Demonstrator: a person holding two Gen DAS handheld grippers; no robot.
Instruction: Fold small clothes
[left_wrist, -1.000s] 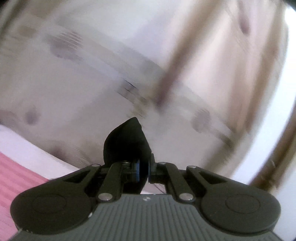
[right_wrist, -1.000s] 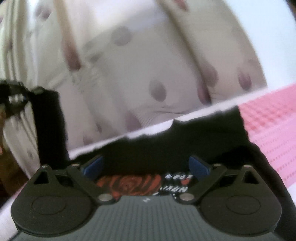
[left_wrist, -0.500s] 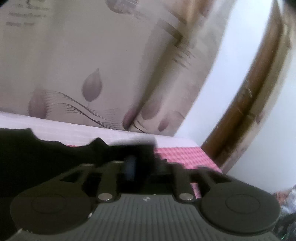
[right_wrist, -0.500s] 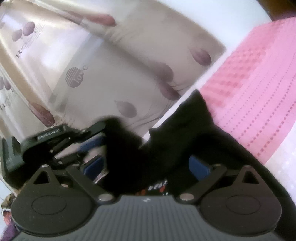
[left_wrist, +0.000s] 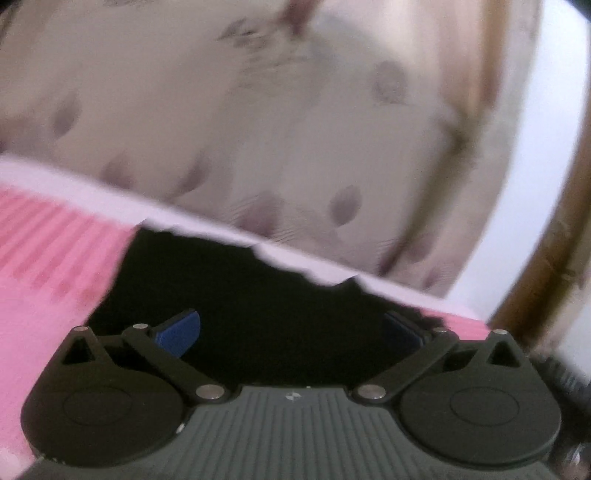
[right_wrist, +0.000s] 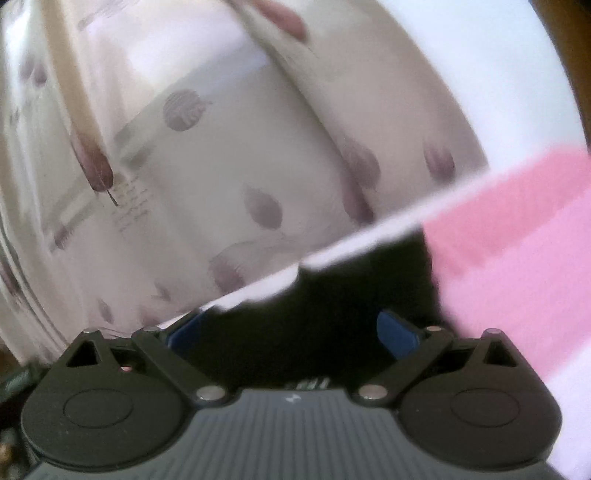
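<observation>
Left wrist view first: on the far left runs the pink, ridged bed cover (left_wrist: 48, 258), with a pale lilac band along its far edge. Next comes the black cloth garment (left_wrist: 258, 295), lying flat on that cover and filling the middle of the view, its far hem ragged against the lilac band. The left gripper (left_wrist: 291, 332) sits low over it, its jaws opening and already spread wide, blue pads (left_wrist: 181, 328) well apart with black cloth lying in the gap below them; the pads press on nothing. Behind, the cream curtain with mauve leaf prints (left_wrist: 258, 129) blocks everything past the bed, and at the right edge stand a white wall (left_wrist: 546, 129) and a brown wooden frame (left_wrist: 546, 258). All of it is blurred.

Over to the right wrist view: the same leaf-print curtain (right_wrist: 221, 166) fills the left and centre. Below it, the black garment (right_wrist: 332, 306) spreads in front of the right gripper (right_wrist: 291, 334), whose blue pads (right_wrist: 395, 332) stand wide apart, clamping nothing, dark cloth beneath and between them. A scrap of pale print on the garment (right_wrist: 308, 384) peeks out just above the gripper body. To the right, the pink cover (right_wrist: 517, 240) borders the garment's edge, white wall (right_wrist: 480, 55) above.
</observation>
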